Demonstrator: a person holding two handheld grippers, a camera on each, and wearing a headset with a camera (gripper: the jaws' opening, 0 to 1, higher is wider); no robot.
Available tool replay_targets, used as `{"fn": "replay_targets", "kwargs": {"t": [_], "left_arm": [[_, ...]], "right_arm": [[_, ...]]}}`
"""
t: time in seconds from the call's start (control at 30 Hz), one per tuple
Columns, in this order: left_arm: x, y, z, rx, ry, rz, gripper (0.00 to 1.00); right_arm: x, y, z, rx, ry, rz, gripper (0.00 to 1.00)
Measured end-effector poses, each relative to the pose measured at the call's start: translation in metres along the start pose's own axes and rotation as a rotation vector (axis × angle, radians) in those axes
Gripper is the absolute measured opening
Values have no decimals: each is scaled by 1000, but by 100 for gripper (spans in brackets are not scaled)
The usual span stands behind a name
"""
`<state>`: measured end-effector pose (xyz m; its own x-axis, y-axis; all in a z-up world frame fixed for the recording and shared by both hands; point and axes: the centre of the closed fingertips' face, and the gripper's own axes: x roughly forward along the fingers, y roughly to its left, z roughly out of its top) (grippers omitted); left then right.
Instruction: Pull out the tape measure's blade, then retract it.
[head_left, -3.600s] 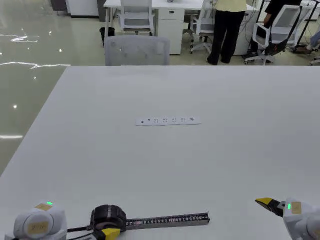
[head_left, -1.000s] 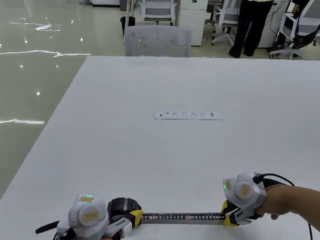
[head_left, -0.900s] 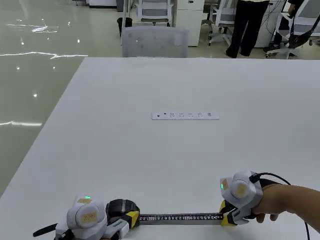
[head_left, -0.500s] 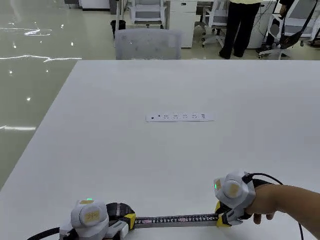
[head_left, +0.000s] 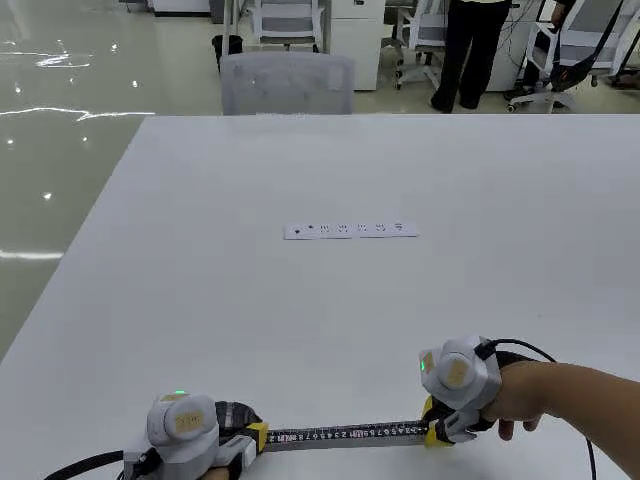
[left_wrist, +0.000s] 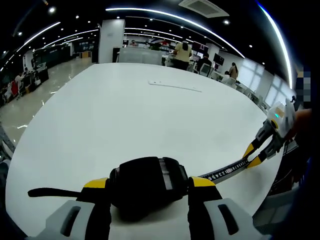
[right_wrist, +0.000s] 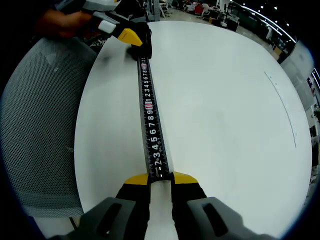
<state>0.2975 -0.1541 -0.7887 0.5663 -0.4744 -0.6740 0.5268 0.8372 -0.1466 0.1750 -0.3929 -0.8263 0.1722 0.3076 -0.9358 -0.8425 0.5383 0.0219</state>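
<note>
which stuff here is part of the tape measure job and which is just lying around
In the job: black and yellow tape measure case, clamped in the left gripper; its dark numbered blade, tip in the right gripper.
Lying about: white power strip on the white table; grey mesh chair beyond it.

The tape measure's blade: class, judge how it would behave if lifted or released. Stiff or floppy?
The blade runs straight from the case to the right gripper, so it is probably springy-stiff, not floppy. It looks thin and narrow, so it is likely light and might buckle if lifted by one end. Released, it would probably snap back toward the case.
</note>
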Motion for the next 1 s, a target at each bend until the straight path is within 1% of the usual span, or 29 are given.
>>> {"fn": "replay_targets", "kwargs": {"t": [0.07,0.2,0.3,0.53,0.6,0.67,0.73,0.8,0.9,1.0], "left_arm": [[0,0,0,4,-5,0,58],[1,1,1,9,4,-5,57],[0,1,1,13,1,-9,56],[-1,1,1,9,3,-17,56],[-1,1,1,3,2,-18,56],[-2,1,0,-1,1,-23,56],[-2,1,0,-3,4,-28,56],[-2,2,1,-4,6,-32,56],[-2,1,0,-3,8,-38,56],[-2,1,0,1,10,-44,56]], "right_arm": [[0,-1,0,3,-3,-1,14],[-1,-1,0,9,-10,-3,14],[-1,-1,1,7,-14,-6,14],[-2,-1,2,22,-22,-8,14],[-2,-1,3,86,-34,-3,14],[-3,-1,2,50,-51,-6,14],[-2,-1,1,66,-60,-5,14],[-2,0,2,52,-64,-8,14],[-3,1,3,62,-75,-4,14],[-2,0,3,56,-77,-4,14]]}}
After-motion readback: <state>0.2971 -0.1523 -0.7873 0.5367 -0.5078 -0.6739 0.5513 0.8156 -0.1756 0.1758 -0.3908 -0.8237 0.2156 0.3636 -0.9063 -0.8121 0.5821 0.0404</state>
